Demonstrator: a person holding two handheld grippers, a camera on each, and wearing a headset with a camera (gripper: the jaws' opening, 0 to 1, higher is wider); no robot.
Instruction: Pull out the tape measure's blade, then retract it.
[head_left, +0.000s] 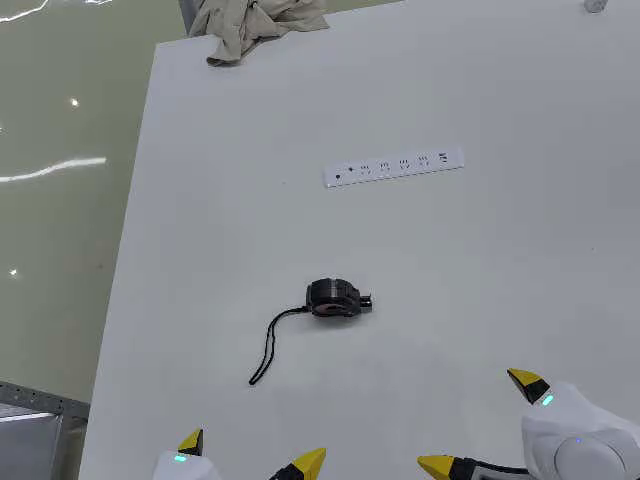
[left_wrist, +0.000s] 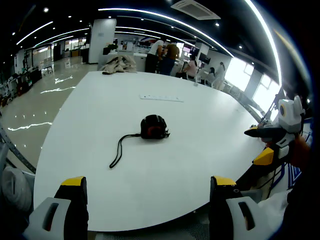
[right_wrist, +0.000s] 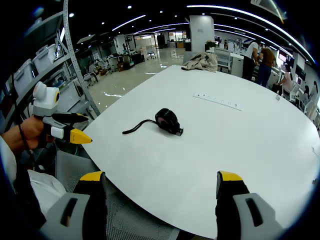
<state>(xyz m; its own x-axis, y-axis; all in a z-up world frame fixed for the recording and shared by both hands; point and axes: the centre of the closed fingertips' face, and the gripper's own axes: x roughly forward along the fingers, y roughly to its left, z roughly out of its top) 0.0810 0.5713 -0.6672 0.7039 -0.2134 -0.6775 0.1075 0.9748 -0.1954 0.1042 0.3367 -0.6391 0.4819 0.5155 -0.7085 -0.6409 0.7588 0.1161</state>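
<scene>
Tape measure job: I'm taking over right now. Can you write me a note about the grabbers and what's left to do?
Left gripper: open, empty, at the near edge of the table.
Right gripper: open, empty, beside it.
Tape measure: lying mid-table, untouched, strap trailing toward you, blade not pulled out.
Done: nothing yet.
Left: grip the tape measure, pull the blade out, retract it.

One tape measure, one power strip, one cloth.
</scene>
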